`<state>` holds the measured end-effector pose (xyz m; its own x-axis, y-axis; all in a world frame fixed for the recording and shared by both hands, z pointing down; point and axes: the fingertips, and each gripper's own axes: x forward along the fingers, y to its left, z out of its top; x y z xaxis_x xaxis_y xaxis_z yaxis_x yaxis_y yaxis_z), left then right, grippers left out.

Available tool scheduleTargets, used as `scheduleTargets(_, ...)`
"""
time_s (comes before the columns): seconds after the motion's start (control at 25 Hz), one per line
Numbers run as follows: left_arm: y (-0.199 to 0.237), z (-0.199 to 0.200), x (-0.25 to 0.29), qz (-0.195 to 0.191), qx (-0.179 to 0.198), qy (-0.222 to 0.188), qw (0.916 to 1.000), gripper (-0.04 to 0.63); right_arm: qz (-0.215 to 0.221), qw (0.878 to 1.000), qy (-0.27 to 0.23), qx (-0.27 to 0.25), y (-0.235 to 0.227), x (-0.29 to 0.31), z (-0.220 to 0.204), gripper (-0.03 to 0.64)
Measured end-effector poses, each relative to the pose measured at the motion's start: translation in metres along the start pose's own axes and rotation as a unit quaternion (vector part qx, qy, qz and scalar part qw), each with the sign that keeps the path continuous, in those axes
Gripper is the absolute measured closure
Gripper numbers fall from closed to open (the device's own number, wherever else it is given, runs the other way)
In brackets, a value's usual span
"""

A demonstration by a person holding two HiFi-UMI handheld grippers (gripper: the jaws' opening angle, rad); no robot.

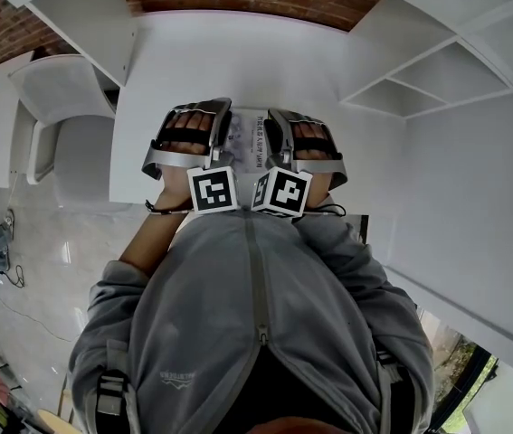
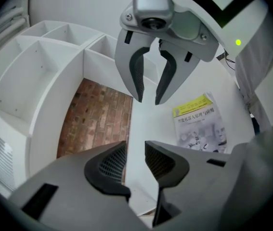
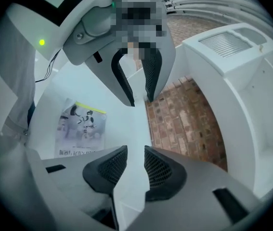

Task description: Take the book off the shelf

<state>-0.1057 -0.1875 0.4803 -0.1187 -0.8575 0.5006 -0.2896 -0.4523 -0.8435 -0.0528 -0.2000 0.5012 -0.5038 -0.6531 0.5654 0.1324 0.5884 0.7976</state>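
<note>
The book (image 1: 254,143), pale cover with a yellow band, lies flat on the white table (image 1: 238,52), partly hidden between my two grippers. It also shows as the book (image 2: 199,124) at the right of the left gripper view, and as the book (image 3: 81,129) at the left of the right gripper view. My left gripper (image 2: 135,165) hangs above the table with its jaws apart and nothing between them. My right gripper (image 3: 130,170) is the same, open and empty. Neither touches the book. Each gripper view shows the other gripper at its top: the right gripper (image 2: 147,101) and the left gripper (image 3: 140,102).
A white shelf unit (image 1: 437,80) with bare compartments stands to the right, also seen as the shelf unit (image 2: 35,76). A white chair (image 1: 66,125) is at the table's left. Brick floor (image 3: 189,119) lies beyond the table edge. A white vented unit (image 3: 232,47) stands at the right.
</note>
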Motion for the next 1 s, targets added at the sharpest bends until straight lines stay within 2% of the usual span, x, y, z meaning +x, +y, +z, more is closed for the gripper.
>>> scheduleTargets(0.16, 0.035, 0.004, -0.008, 0.057, -0.011, -0.014, 0.9982, 0.529, -0.043, 0.999, -0.014, 0.017, -0.033, -0.009, 0.008, 0.536)
scheduleTargets(0.36, 0.068, 0.009, -0.019, 0.107, -0.07, -0.045, 0.9907, 0.582, -0.098, 0.99, -0.053, 0.084, -0.075, -0.028, 0.019, 0.575)
scheduleTargets(0.52, 0.087, 0.007, -0.026, 0.123, -0.157, -0.075, 0.9771, 0.588, -0.138, 0.975, -0.099, 0.145, -0.104, -0.042, 0.025, 0.581)
scheduleTargets(0.64, 0.099, 0.004, -0.031, 0.14, -0.203, -0.086, 0.9652, 0.588, -0.149, 0.958, -0.133, 0.206, -0.12, -0.051, 0.025, 0.583)
scheduleTargets(0.72, 0.106, 0.004, -0.035, 0.143, -0.249, -0.106, 0.9519, 0.588, -0.152, 0.944, -0.156, 0.248, -0.129, -0.055, 0.024, 0.583)
scheduleTargets(0.8, 0.111, 0.006, -0.039, 0.141, -0.298, -0.129, 0.9353, 0.588, -0.155, 0.929, -0.177, 0.286, -0.135, -0.059, 0.022, 0.584)
scheduleTargets(1.0, 0.122, 0.009, -0.048, 0.135, -0.407, -0.18, 0.8854, 0.588, -0.152, 0.882, -0.229, 0.384, -0.147, -0.067, 0.02, 0.584)
